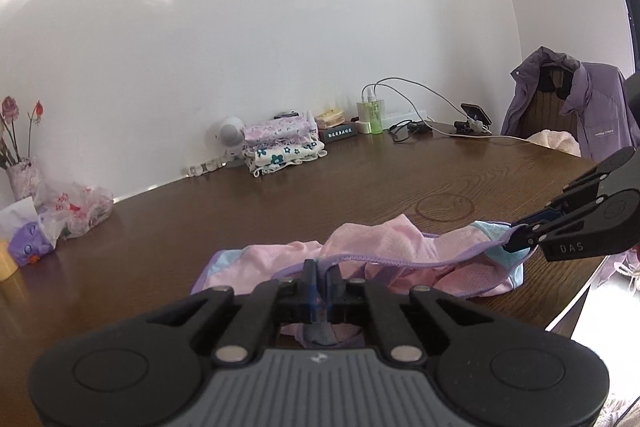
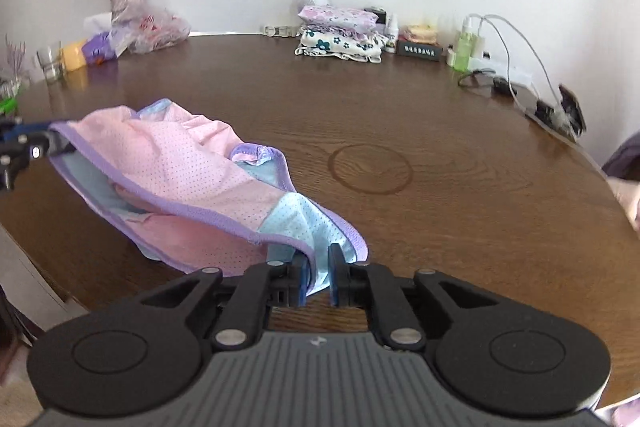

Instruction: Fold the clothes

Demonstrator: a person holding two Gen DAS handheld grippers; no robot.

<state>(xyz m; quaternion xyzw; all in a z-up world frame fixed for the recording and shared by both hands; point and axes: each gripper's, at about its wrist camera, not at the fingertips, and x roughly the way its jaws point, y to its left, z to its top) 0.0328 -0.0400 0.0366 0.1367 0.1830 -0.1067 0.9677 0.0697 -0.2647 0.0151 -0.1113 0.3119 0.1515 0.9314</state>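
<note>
Dark wood tabletop point(image 2: 460, 211) under both my grippers; the pink mesh garment point(image 2: 172, 171) lies rumpled along its near edge. My left gripper point(image 1: 320, 277) is clamped on the purple waistband at one end, my right gripper point(image 2: 318, 277) pinches the blue corner at the other. It looks light, limp and stretchy, so I judge the trim the surest hold. A folded floral pile point(image 2: 340, 35), bottles and cables sit along the far edge, well apart.

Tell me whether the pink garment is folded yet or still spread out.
Not folded: the pink garment hangs bunched between the left gripper and the right gripper, each pinching its purple trim.
</note>
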